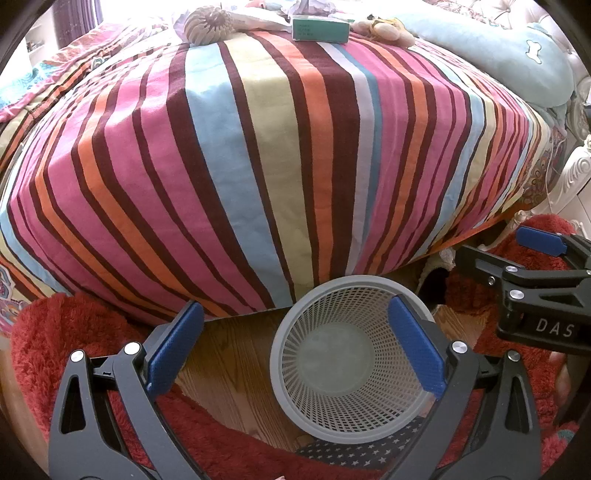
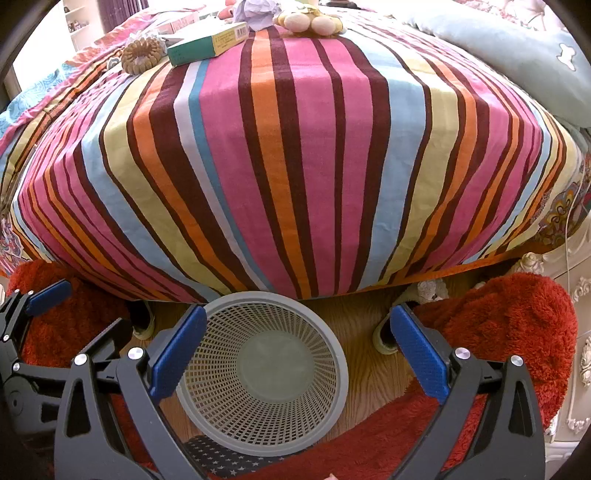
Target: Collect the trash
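Observation:
A grey mesh wastebasket [image 1: 351, 354] [image 2: 264, 373] stands empty on the wooden floor at the foot of a striped bed. Far back on the bedspread lie a green carton [image 1: 320, 28] [image 2: 207, 44], a crumpled pale paper [image 2: 256, 13] and a beige ridged wrapper [image 1: 208, 26] [image 2: 142, 55]. My left gripper [image 1: 295, 354] is open above the floor, its right finger over the basket's rim. My right gripper [image 2: 299, 354] is open too, spanning the basket and the floor beside it. Nothing is between either pair of fingers. Each gripper shows at the edge of the other's view.
The striped bedspread [image 1: 258, 155] [image 2: 295, 155] fills most of both views. A red shaggy rug [image 2: 509, 325] [image 1: 74, 332] lies on both sides of the basket. A pale blue pillow [image 1: 498, 48] and plush toys [image 2: 310, 22] sit at the back right. White carved furniture [image 2: 580, 314] stands at the right.

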`<action>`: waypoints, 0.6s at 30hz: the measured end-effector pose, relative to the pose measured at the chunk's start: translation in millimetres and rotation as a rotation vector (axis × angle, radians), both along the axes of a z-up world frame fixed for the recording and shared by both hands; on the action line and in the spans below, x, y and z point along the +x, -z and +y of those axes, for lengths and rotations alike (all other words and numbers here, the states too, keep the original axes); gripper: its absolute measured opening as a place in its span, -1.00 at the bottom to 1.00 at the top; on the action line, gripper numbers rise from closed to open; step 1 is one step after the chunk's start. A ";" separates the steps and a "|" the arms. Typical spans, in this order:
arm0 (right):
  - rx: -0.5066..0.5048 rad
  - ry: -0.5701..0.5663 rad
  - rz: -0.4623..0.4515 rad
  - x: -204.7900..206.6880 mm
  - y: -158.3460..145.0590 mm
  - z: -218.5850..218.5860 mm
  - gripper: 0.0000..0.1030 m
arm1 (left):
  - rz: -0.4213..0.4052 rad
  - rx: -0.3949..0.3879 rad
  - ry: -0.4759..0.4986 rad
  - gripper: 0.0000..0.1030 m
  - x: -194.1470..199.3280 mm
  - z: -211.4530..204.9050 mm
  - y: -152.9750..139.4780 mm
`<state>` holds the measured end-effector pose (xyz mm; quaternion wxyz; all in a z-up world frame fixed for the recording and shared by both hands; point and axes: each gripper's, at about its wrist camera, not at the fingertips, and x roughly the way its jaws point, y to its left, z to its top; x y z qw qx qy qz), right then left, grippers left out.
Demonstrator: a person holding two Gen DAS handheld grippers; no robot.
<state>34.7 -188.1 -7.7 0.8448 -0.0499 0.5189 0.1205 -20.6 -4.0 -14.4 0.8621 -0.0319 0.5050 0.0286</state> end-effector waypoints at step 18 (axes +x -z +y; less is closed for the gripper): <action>0.048 -0.017 -0.065 5.9 -10.3 -6.7 0.86 | -0.020 -0.046 -0.004 0.88 5.6 8.2 -6.9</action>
